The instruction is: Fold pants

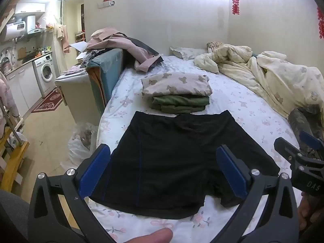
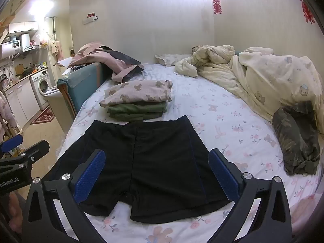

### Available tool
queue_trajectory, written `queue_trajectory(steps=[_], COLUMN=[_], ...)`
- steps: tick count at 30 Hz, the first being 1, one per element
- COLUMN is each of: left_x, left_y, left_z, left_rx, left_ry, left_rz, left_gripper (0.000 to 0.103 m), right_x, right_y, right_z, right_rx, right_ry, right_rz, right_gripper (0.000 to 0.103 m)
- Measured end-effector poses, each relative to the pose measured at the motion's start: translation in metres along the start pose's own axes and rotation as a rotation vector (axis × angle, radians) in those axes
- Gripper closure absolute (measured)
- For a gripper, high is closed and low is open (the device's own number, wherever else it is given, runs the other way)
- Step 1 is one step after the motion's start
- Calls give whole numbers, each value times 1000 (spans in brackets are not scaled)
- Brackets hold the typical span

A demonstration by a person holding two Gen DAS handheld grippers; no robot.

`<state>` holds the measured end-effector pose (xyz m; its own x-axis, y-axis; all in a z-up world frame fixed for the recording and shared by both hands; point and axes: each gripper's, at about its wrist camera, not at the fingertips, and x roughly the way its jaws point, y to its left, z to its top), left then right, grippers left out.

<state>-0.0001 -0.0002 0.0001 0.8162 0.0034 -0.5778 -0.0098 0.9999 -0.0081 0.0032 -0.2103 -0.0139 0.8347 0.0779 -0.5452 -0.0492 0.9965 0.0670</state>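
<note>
Black shorts with thin blue side seams lie spread flat on the flowered bed sheet, waistband toward the far side, leg openings toward me. In the right wrist view the same shorts fill the middle. My left gripper hovers open above the shorts' near part, nothing between its blue pads. My right gripper hangs open the same way, over the hems. The right gripper also shows at the right edge of the left wrist view, and the left gripper shows at the left edge of the right wrist view.
A stack of folded clothes, bear-print on top and green below, sits just beyond the waistband. A crumpled cream duvet and a camouflage garment lie to the right. The bed's left edge drops to the floor, with a plastic bag there.
</note>
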Motion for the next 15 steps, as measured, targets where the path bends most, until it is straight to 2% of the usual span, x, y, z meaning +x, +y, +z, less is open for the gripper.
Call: queue_trajectory(steps=[15], left_x=[0], left_y=[0], left_z=[0], left_rx=[9], left_ry=[-8], left_rz=[3], left_gripper=[0], right_x=[0], right_y=[1], right_z=[-1], right_rx=[-5], right_ry=[-1], right_rz=[-4], right_gripper=[0])
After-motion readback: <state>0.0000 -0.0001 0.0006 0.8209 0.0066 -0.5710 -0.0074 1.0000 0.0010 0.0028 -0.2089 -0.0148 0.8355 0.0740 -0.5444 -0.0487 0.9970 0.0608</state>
